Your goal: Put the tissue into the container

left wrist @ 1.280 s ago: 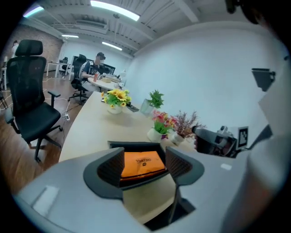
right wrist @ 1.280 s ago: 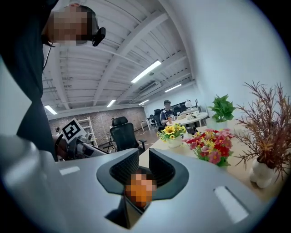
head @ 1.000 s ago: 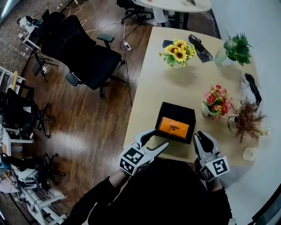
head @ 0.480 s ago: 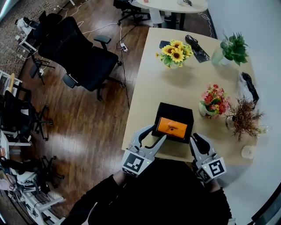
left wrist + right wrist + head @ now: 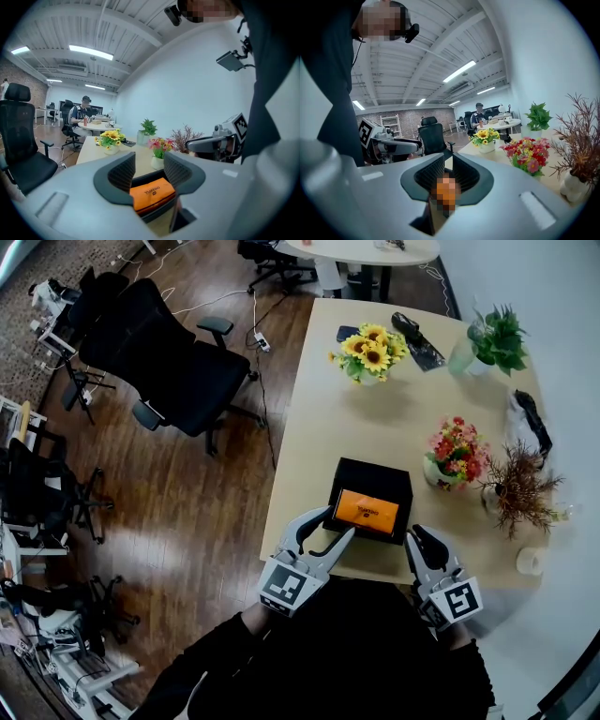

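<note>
Your left gripper (image 5: 334, 524) hovers at the near left corner of the container (image 5: 373, 474), jaws drawn in narrow and gripping nothing. Your right gripper (image 5: 419, 538) sits just off the near right corner, jaws pressed together, empty. The orange tissue (image 5: 366, 511) lies flat inside the black container, on the table (image 5: 375, 418), beside the red flowers (image 5: 457, 451)
</note>
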The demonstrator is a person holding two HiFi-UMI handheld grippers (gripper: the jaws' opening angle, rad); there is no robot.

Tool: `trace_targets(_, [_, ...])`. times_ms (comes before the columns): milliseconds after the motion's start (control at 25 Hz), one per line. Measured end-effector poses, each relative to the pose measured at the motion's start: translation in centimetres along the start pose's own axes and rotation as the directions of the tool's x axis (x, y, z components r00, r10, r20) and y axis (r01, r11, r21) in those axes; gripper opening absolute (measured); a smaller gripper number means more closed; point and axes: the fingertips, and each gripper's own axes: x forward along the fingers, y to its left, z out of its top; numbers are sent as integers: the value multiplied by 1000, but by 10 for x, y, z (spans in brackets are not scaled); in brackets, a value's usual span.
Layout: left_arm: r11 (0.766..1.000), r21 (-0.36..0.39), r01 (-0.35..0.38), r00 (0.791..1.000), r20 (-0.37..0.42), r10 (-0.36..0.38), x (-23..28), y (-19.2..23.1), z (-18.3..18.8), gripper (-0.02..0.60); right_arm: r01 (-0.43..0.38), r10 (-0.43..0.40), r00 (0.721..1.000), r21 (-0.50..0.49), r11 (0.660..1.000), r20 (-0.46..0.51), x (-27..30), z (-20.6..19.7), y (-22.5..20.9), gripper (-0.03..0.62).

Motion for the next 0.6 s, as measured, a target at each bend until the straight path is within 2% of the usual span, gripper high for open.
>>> trace_targets(400, [1000,-5,-3,1000,-12,3,2,1,-3,172,-8,8,1000,3,1000,-8,2,-3,-1,54])
trace_targets(600, [999,39,3,999,-42,-1,2,3,-7,172,-10,10,1000,-1,1000,-10,3,-3,-1,54])
